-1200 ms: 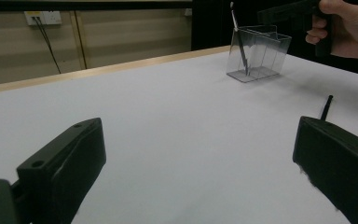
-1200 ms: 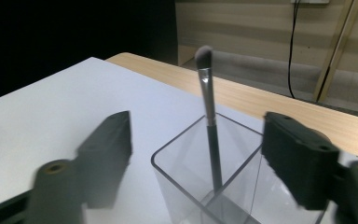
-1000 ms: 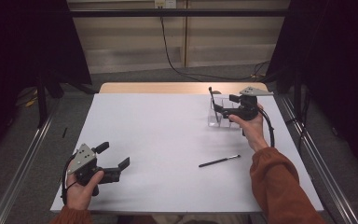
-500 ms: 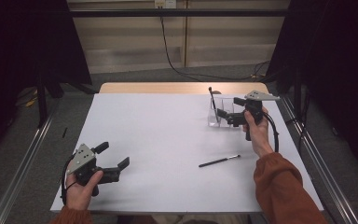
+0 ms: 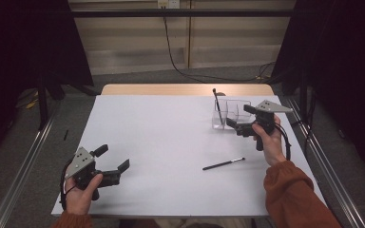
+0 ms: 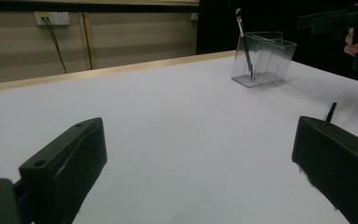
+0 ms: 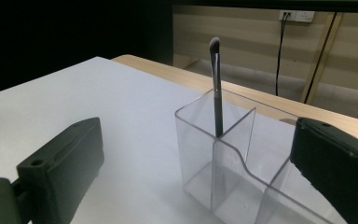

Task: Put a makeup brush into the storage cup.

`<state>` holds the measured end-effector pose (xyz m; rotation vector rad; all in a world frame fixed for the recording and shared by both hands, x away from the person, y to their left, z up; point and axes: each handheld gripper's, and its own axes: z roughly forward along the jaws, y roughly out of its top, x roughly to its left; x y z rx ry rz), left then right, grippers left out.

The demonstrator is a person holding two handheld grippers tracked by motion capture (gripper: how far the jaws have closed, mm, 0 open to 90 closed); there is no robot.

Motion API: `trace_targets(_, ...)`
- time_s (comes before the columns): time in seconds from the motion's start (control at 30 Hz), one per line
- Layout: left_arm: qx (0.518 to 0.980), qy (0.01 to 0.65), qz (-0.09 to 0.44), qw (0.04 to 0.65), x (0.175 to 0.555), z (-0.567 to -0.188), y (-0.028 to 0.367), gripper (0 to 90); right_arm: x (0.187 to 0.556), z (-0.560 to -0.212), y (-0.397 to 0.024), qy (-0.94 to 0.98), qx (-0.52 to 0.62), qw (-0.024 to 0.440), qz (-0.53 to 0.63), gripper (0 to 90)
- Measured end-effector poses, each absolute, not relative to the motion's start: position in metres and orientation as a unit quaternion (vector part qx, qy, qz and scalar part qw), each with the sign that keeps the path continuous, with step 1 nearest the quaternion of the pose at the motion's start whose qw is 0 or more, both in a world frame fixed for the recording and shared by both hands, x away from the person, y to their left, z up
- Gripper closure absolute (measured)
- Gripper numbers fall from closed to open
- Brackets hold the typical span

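High view: white-topped counter (image 5: 171, 142) with a clear divided organizer (image 5: 231, 114) at its far right part; one makeup brush (image 5: 216, 100) stands upright in the organizer's left compartment, bristles up, leaning a little. A second brush (image 5: 224, 164) lies flat on the counter, nearer the person and well apart from the organizer. Right tool (image 5: 241, 122) is held just beside the organizer on its right side, jaws spread wide and grasping nothing; they have just been opening, with nothing pressed between them. Right gripper view: the two black jaws stand far apart at the bottom corners, the organizer (image 7: 242, 168) close ahead between them, the standing brush (image 7: 216, 88) inside the compartment behind the divider, its handle untouched by either jaw. Left tool (image 5: 111, 164) rests low at the near left of the counter, in the person's left hand (image 5: 81, 194), jaws released and empty. Left gripper view: jaws wide over bare counter (image 6: 168, 121), organizer (image 6: 262, 58) far off at upper right with the brush (image 6: 245, 44) rising from it, and the tip of the lying brush (image 6: 330, 112) just above the right-hand jaw.
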<state>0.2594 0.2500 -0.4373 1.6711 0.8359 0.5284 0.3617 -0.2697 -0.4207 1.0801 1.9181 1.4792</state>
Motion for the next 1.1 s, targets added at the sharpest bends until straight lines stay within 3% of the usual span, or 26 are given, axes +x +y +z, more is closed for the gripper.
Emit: trace_targets(1.1, 0.712, 0.353, 0.231, 0.561, 0.259, -0.437, 0.252, 3.0, 0.281, -0.427, -0.293, 0.679, 0.419, 0.262, 0.544, 4.0)
